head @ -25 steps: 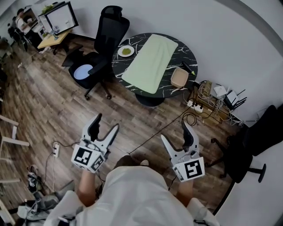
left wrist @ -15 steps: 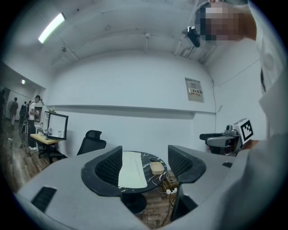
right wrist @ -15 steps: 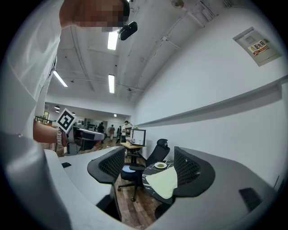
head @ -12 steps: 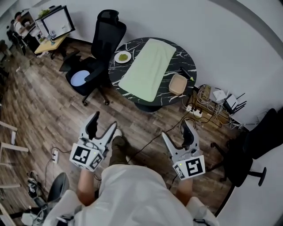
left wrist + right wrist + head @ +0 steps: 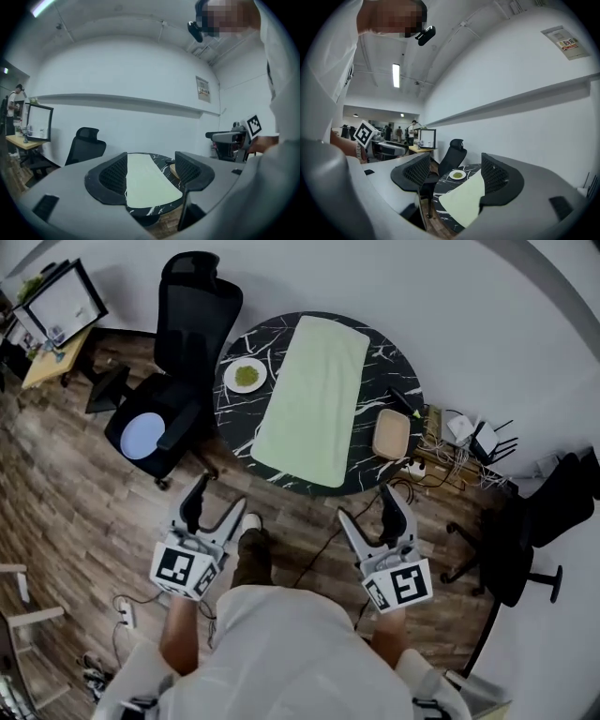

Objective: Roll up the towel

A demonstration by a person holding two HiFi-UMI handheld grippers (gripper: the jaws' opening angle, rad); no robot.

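A: Towel position?
B: Pale green rectangular cloth towel (image 5: 309, 399) lies flat and unrolled along the round black marble-patterned table (image 5: 389, 367). Its near end is close to the table's near rim.
A: Grippers?
B: Left gripper (image 5: 218, 498) and right gripper (image 5: 370, 510) are held on the near side of the table, touching neither it nor the towel. Each has its fingers spread, with nothing between them.
A: Other items?
B: Small white plate with green contents (image 5: 246, 376) left of the towel; shallow tan tray (image 5: 391, 435) right of it.
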